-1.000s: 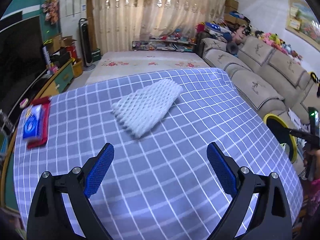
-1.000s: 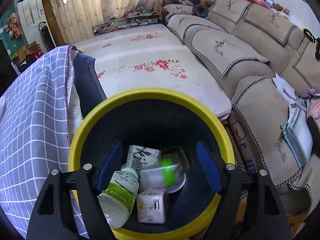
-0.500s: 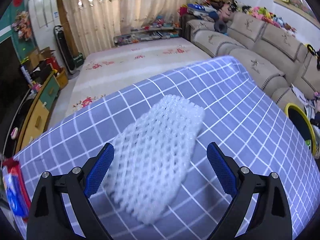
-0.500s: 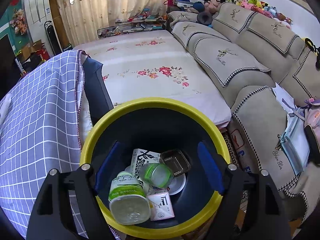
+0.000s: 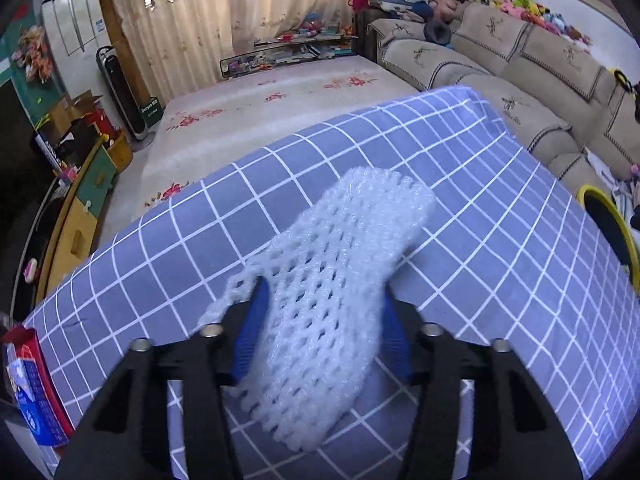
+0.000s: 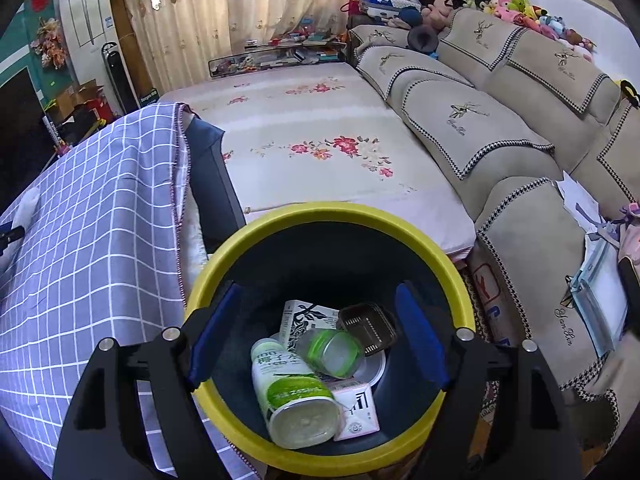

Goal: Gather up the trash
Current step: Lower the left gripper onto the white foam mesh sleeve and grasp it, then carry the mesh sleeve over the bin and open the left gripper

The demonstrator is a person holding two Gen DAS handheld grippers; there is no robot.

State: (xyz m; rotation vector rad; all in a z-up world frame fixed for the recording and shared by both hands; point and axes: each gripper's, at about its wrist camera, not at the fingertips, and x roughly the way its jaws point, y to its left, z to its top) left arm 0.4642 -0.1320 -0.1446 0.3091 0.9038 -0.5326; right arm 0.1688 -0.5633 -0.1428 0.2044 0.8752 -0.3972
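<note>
Checked blue-grey cloth [image 5: 500, 240] covers the table in a cluttered living room, and on it lies a white foam net sleeve [image 5: 340, 280], the piece of trash now being collected. The left gripper [image 5: 320, 336] has just been closing, and its blue pads now squeeze the near end of the sleeve, which bulges between them. To the sleeve's right, past the cloth's edge, stands the yellow-rimmed bin [image 6: 320, 216], already holding a bottle [image 6: 292, 392], cartons and cups. The right gripper [image 6: 316, 336] hovers spread over the bin's mouth, holding nothing. The foam looks soft and springy, so a firm pinch before lifting, then a straight carry over the rim, would likely keep it from slipping free.
</note>
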